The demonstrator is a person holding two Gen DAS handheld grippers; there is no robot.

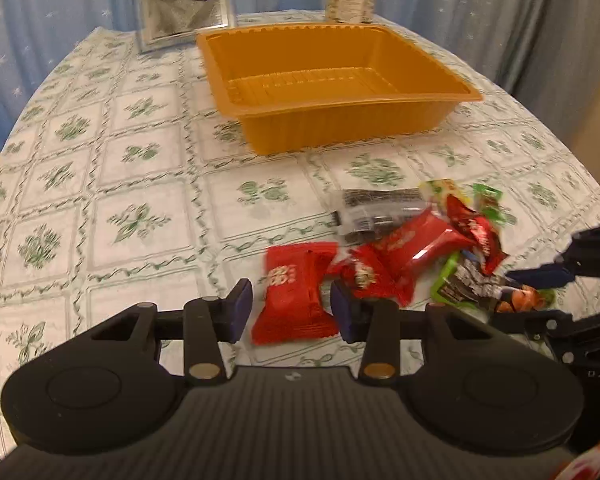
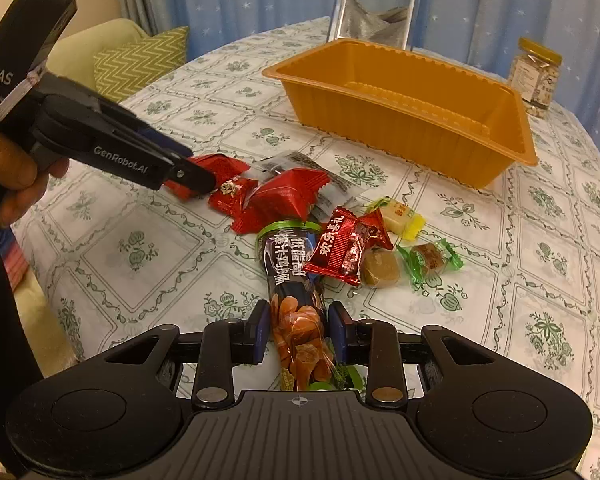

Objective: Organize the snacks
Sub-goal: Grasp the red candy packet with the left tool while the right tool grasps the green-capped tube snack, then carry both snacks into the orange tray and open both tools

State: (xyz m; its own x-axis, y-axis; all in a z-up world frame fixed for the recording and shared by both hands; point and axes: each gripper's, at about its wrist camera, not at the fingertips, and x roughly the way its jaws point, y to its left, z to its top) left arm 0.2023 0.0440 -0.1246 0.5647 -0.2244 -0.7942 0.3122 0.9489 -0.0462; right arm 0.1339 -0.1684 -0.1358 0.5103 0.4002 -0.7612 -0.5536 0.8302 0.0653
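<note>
Straddling snacks, both jaws stand apart; only the right wrist view shows the brown candy (image 2: 380, 269).

L tongs (image 1: 291, 306) low over the counter, jaws apart w/ a gap between the blue pads (image 1: 239, 309). R tongs (image 2: 296, 334) also low, jaws parted, pointing fwd. L hand (image 2: 10, 168) wraps the L handle, angled down to the right.
</note>
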